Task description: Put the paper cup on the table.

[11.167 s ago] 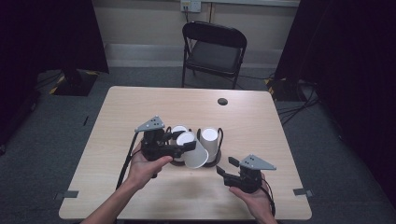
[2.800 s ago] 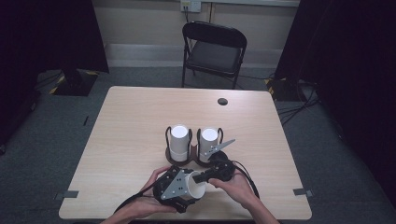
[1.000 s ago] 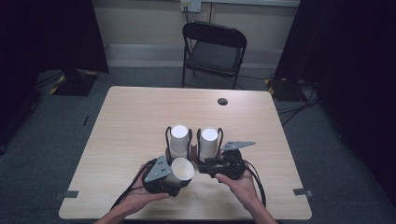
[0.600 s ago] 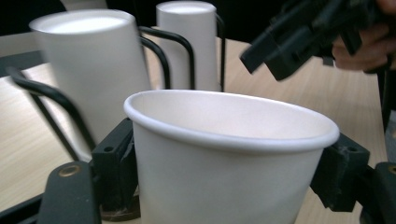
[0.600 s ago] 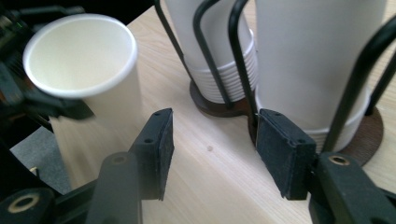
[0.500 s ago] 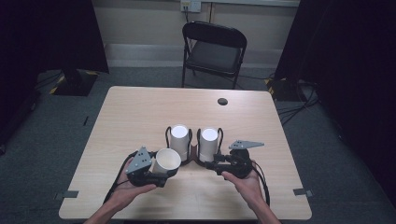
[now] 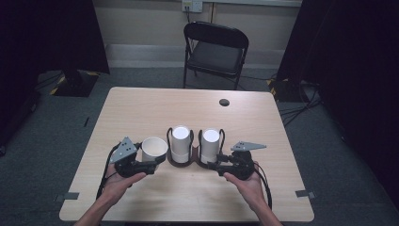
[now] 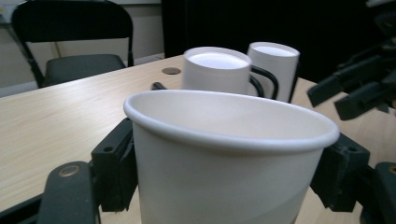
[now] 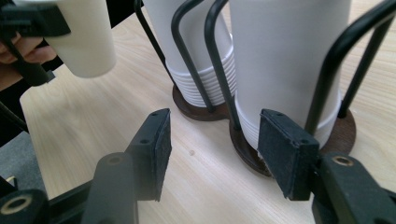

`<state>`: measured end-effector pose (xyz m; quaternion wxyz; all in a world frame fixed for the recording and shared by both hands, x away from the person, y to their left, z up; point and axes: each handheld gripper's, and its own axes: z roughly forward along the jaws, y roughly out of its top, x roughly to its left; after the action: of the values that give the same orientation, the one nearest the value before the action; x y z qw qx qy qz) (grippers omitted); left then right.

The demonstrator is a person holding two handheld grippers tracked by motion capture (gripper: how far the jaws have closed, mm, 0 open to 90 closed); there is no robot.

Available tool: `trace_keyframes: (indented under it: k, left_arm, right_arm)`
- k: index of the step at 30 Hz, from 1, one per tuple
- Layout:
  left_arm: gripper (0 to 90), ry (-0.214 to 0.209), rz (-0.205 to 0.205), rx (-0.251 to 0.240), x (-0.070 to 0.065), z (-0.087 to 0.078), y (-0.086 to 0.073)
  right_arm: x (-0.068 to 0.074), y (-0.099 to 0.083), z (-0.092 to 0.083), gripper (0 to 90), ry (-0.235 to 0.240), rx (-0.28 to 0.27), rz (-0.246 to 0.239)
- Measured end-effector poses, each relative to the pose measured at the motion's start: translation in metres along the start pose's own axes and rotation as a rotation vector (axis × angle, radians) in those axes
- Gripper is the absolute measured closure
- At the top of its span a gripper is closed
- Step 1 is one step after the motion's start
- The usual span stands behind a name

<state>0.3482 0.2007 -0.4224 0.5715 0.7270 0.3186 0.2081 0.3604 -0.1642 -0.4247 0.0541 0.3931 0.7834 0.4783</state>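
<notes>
White cup (image 7: 154,149) clamped in my left gripper's (image 7: 141,165) jaws; right gripper (image 7: 221,165), jaws just opening and empty, beside the cup rack (image 7: 193,162).

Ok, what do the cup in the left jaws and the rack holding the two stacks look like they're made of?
The cup looks like paper: matte white wall, rolled rim, a faint seam line low on its side. The rack seems to be thin black metal wire, smooth and slightly glossy, on round dark brown bases, possibly wood, though the finish leaves that open.
</notes>
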Motion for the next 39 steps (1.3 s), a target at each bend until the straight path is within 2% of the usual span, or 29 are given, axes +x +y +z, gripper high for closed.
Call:
trace_keyframes:
  k: [1, 3, 4, 5, 9, 11, 12, 13, 15, 17, 19, 28, 34, 35, 39]
  left_arm:
    - [22.8, 0.006, -0.019, -0.005, 0.004, 0.000, 0.000]
    - [22.8, 0.013, -0.031, 0.003, 0.007, 0.000, 0.001]
    - [22.8, 0.013, -0.031, 0.003, 0.007, 0.000, 0.001]
    - [22.9, 0.002, -0.053, -0.007, 0.011, 0.002, 0.003]
    - [22.9, 0.020, -0.070, -0.014, 0.017, 0.003, 0.006]
    - [23.0, 0.034, -0.077, -0.024, 0.024, 0.005, 0.009]
    - [23.0, 0.034, -0.077, -0.024, 0.024, 0.005, 0.009]
    - [23.0, 0.059, -0.080, -0.011, 0.029, 0.007, 0.010]
    - [23.0, 0.069, -0.072, -0.001, 0.031, 0.007, 0.011]
    - [22.9, 0.066, -0.088, -0.018, 0.035, 0.008, 0.012]
    - [22.9, 0.084, -0.078, -0.021, 0.040, 0.008, 0.015]
    - [22.9, 0.152, -0.091, -0.047, 0.057, 0.010, 0.019]
    - [22.8, 0.193, -0.093, -0.041, 0.066, 0.014, 0.016]
    - [22.8, 0.225, -0.080, -0.037, 0.068, 0.016, 0.015]
    - [22.7, 0.241, -0.089, -0.040, 0.078, 0.024, 0.011]
  right_arm:
    - [-0.001, 0.000, -0.001, 43.8, -0.005, -0.001, 0.001]
    - [-0.002, 0.000, -0.003, 43.6, -0.013, -0.006, 0.004]
    - [-0.002, 0.000, -0.003, 43.6, -0.013, -0.006, 0.004]
    - [-0.004, 0.001, -0.005, 43.0, -0.016, -0.015, 0.008]
    - [-0.007, 0.004, -0.008, 42.3, -0.031, -0.014, 0.002]
    - [-0.009, 0.003, -0.012, 39.2, -0.044, -0.014, -0.009]
    - [-0.009, 0.003, -0.012, 39.2, -0.044, -0.014, -0.009]
    - [-0.011, 0.002, -0.014, 32.8, -0.056, -0.002, -0.003]
    - [-0.011, 0.001, -0.016, 29.3, -0.064, 0.008, 0.013]
    - [-0.009, 0.001, -0.018, 26.4, -0.074, 0.024, 0.010]
    - [-0.008, -0.001, -0.021, 24.1, -0.079, 0.024, -0.003]
    - [-0.018, -0.012, -0.025, 24.8, -0.111, 0.020, 0.039]
    - [-0.018, -0.013, -0.025, 24.7, -0.117, 0.017, 0.035]
    - [-0.018, -0.013, -0.025, 24.7, -0.117, 0.017, 0.035]
    - [-0.020, -0.014, -0.024, 24.7, -0.121, 0.023, 0.037]
